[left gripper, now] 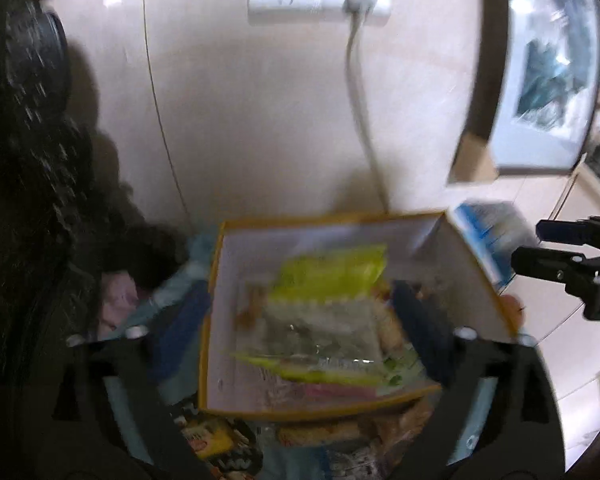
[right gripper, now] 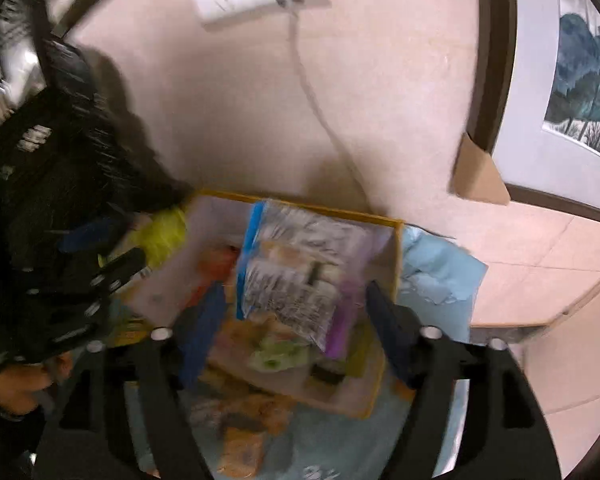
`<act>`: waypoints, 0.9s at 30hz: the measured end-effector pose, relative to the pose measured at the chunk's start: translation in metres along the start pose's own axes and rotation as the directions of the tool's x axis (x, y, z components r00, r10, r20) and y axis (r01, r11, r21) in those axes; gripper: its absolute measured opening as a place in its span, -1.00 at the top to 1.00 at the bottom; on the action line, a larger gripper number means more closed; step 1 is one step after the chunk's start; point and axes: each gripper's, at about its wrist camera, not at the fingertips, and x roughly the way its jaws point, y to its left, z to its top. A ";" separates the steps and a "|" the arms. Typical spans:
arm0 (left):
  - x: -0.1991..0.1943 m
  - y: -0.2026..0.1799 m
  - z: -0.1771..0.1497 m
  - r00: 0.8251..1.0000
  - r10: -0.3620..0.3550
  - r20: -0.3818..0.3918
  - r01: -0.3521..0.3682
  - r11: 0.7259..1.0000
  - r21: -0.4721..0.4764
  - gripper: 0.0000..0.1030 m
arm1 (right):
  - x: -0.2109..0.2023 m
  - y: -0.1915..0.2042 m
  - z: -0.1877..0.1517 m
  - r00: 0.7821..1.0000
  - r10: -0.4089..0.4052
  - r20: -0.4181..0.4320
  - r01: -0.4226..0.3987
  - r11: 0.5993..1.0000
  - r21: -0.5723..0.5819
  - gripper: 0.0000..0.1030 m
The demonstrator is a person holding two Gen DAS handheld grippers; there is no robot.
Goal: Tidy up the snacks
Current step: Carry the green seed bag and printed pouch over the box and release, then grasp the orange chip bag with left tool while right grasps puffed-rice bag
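Note:
A yellow-rimmed cardboard box (left gripper: pixel 216 320) stands on a light blue cloth and holds several snack packs. In the left wrist view a yellow-green and clear pack (left gripper: pixel 324 312) lies between the wide-spread fingers of my left gripper (left gripper: pixel 300 332), which is open above the box. In the right wrist view my right gripper (right gripper: pixel 292 312) is open over the same box (right gripper: pixel 396 248); a blue-edged clear pack of biscuits (right gripper: pixel 296 268) lies tilted between its fingers, untouched. The right gripper also shows at the right edge of the left wrist view (left gripper: pixel 564 256).
More snack packs lie on the blue cloth in front of the box (left gripper: pixel 216 436) (right gripper: pixel 244 420). A dark coat (left gripper: pixel 28 200) hangs at left. A wall with a socket and cable (left gripper: pixel 356 80) stands behind. A small cardboard box (right gripper: pixel 480 176) sits at right.

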 end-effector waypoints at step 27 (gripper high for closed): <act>0.005 0.064 -0.223 0.963 0.142 -0.230 -0.158 0.986 -0.055 -0.85 | 0.052 0.089 -0.207 0.964 -0.013 -0.264 -0.024 0.990 -0.136 -0.43</act>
